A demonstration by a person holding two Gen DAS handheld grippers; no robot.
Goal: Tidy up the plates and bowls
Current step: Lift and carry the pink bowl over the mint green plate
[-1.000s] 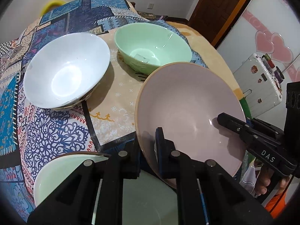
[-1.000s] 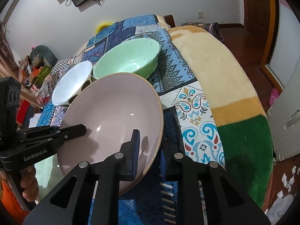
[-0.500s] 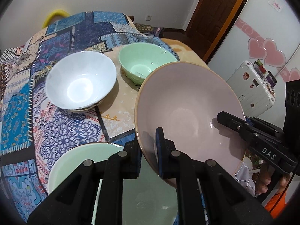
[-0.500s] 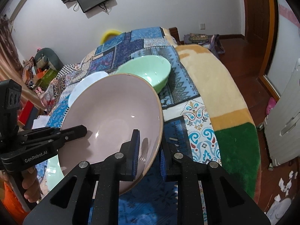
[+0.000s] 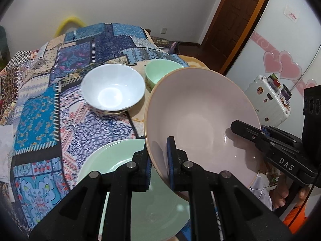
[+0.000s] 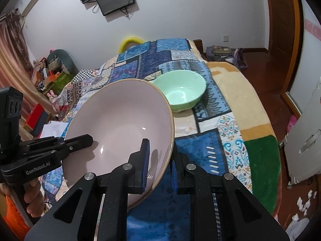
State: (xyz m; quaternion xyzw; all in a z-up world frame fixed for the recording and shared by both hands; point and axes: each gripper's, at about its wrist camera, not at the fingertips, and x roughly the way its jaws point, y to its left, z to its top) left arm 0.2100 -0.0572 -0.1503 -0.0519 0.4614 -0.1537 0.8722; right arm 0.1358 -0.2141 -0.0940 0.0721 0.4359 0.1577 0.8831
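Between the two tongs, the pink bowl hangs tilted, the left gripper and right gripper each clenched on opposite rims; beyond them sit the white bowl and green bowl, with the green plate beneath the left one.

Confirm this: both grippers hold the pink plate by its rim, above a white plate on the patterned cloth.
One detail is wrong. Both the left gripper and right gripper do clamp the pink plate by its rim, but the left wrist view shows the plate beneath is pale green, not white.

green bowl: right half hidden behind pink bowl | green plate: 5 o'clock part covered by left gripper
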